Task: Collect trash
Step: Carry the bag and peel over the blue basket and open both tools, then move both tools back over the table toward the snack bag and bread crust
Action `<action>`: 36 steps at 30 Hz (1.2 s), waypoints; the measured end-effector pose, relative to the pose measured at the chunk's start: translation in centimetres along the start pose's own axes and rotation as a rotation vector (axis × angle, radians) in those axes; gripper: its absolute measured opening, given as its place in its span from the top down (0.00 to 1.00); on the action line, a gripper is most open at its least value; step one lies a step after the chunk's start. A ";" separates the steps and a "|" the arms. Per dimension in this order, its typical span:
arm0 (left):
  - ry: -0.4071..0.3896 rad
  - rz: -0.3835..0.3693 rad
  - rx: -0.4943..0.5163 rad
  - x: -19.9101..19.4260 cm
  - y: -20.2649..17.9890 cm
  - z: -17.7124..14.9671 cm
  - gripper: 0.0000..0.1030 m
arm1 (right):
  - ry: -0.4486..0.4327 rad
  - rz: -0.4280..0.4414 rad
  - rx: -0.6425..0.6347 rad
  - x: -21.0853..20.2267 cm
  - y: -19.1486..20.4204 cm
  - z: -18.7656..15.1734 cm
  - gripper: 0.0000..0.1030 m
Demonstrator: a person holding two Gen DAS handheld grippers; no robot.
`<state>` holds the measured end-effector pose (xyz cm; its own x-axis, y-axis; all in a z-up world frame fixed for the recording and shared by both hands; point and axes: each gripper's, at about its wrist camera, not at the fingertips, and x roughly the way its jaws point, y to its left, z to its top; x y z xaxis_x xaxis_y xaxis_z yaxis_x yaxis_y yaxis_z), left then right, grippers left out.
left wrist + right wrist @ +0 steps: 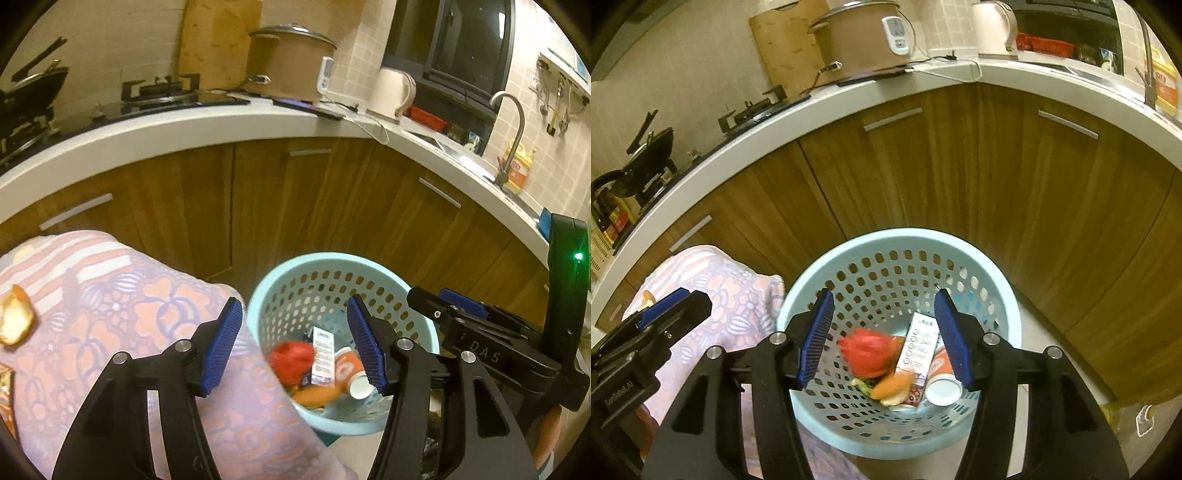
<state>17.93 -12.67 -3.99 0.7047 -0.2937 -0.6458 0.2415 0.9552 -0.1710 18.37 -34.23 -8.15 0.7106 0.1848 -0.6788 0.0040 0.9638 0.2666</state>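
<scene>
From the left wrist, the left gripper (295, 345) hangs with jaws wide and empty above the pale blue perforated plastic basket (291, 273), beside a floral pink-and-lilac cloth (122, 314) bearing an orange peel scrap (16, 319). From the right wrist, the right gripper (884, 341), jaws likewise wide and empty, overlooks the basket's red crumpled wrapper (868, 352), white carton (918, 345) and orange paper cup (942, 380).

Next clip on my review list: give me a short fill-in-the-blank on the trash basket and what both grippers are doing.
1. The light blue basket stands on the floor in front of the wooden ____.
2. Both the left gripper and the right gripper have their jaws ____, with nothing between them.
3. The paper cup lies on its ____ inside the basket, beside the white carton.
4. An orange peel rests on the floral ____, left of the basket.

Missing words: cabinets; open; side; cloth
</scene>
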 end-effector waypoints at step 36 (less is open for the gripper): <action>0.041 0.364 -0.380 -14.0 26.1 -9.4 0.22 | 0.103 0.372 -0.461 2.6 30.1 -3.3 0.48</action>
<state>8.09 16.70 -6.43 0.6694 0.0537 -0.7410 -0.2783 0.9429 -0.1832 18.00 -4.15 -4.11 0.5337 0.5212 -0.6659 -0.5538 0.8106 0.1906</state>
